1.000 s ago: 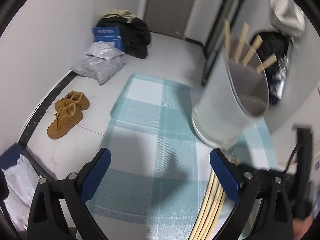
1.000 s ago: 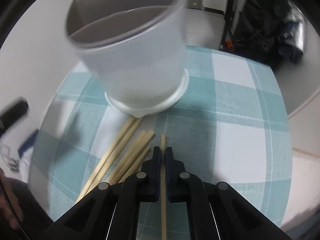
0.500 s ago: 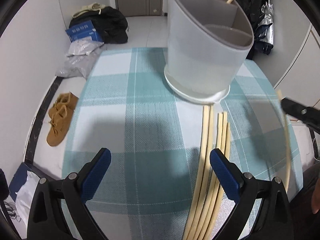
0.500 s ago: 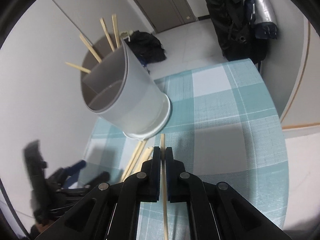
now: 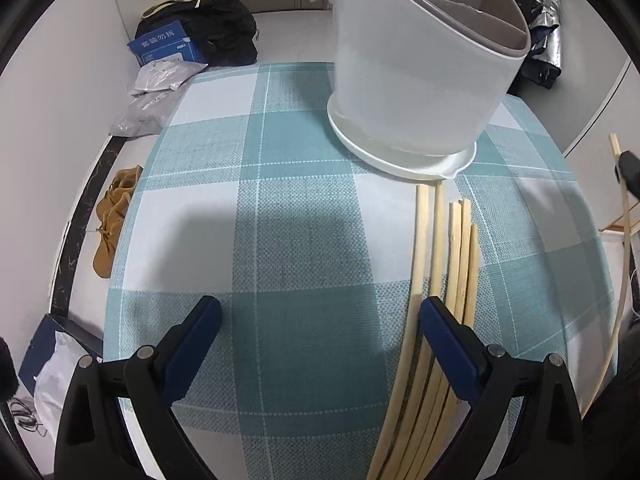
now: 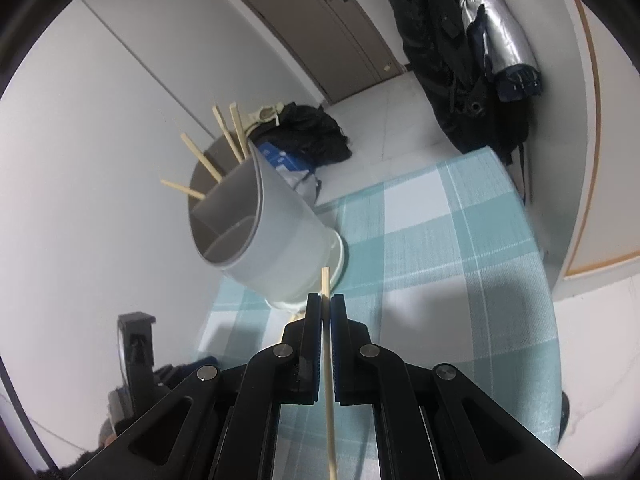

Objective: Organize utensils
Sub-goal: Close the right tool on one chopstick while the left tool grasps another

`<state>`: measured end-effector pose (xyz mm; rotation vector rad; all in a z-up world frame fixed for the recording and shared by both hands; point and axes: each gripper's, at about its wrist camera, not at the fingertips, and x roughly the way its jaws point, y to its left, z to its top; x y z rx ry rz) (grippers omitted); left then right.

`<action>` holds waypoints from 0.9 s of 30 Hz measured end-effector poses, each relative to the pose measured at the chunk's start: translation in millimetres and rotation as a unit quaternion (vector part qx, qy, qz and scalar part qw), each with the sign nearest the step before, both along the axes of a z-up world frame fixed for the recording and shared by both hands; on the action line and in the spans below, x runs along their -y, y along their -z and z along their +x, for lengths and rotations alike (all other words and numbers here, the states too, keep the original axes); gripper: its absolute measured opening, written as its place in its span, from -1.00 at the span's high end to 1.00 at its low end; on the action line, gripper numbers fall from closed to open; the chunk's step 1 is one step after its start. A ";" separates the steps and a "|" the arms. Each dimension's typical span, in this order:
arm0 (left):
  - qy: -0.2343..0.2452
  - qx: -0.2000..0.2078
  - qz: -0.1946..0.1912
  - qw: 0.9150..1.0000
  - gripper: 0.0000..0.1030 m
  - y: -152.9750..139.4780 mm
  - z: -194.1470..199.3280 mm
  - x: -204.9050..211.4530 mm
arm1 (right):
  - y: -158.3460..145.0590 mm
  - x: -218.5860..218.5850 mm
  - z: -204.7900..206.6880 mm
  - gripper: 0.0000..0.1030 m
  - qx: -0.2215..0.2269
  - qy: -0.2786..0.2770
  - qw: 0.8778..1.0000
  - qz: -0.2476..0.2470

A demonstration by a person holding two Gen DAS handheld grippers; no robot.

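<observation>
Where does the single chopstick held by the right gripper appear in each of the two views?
Left wrist view: the held chopstick is a thin curved line at the far right edge, beside the table.
Right wrist view: the same chopstick runs up the lower centre, clamped in the right gripper.
Shared landmark: the grey utensil holder on the checked tablecloth.

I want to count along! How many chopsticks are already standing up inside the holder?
4 show. All four chopsticks poke out of the back compartment of the grey holder, fanned toward the wall. Shorter ones could be hidden inside.
</observation>
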<state>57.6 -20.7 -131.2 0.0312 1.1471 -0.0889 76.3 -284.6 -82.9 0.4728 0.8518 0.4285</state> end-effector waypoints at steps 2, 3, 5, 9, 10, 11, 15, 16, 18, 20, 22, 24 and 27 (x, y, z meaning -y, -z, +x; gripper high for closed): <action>0.004 -0.005 0.011 1.000 -0.88 1.4 2.7 3.9 | -0.9 3.9 1.4 0.93 0.004 0.004 1.000 0.002; 0.006 -0.006 0.014 1.000 -0.88 1.2 3.6 5.5 | -1.6 6.6 2.2 0.93 0.005 0.007 1.000 0.006; 0.006 -0.005 0.024 1.000 -0.88 0.0 5.5 9.9 | -2.2 11.2 2.1 0.93 0.004 0.012 1.000 0.016; 0.048 0.009 0.066 0.997 -0.86 -3.8 7.8 30.2 | -2.3 17.2 1.4 0.93 0.004 0.022 1.000 0.018; 0.060 0.014 0.078 0.995 -0.84 -4.5 9.4 36.6 | -2.9 19.1 1.1 0.93 0.005 0.024 0.999 0.022; 0.071 0.017 0.088 0.993 -0.76 -5.4 11.9 42.4 | -3.7 21.1 0.6 0.93 0.006 0.026 0.999 0.026; 0.100 0.022 0.097 0.990 -0.14 -8.1 20.4 58.8 | -6.4 30.2 -0.2 0.93 0.011 0.038 0.998 0.040; 0.103 0.022 0.096 0.990 -0.07 -8.3 22.0 60.7 | -6.4 33.2 0.1 0.93 0.011 0.042 0.998 0.047; 0.117 0.018 0.091 0.989 0.34 -7.9 22.6 67.3 | -5.2 39.8 0.9 0.93 0.007 0.052 0.997 0.063; 0.130 0.013 0.078 0.988 0.68 -7.3 20.7 71.3 | -2.8 47.2 2.2 0.93 0.001 0.065 0.995 0.081; 0.135 0.011 0.071 0.988 0.86 -6.4 15.9 73.9 | 2.8 56.1 5.0 0.93 -0.012 0.076 0.991 0.113; 0.141 0.011 0.068 0.988 0.94 -5.5 7.8 73.6 | 10.5 65.2 7.5 0.93 -0.028 0.090 0.985 0.144; 0.134 0.003 0.041 0.990 0.95 -5.2 -0.7 62.7 | 19.6 74.9 9.1 0.93 -0.048 0.109 0.978 0.173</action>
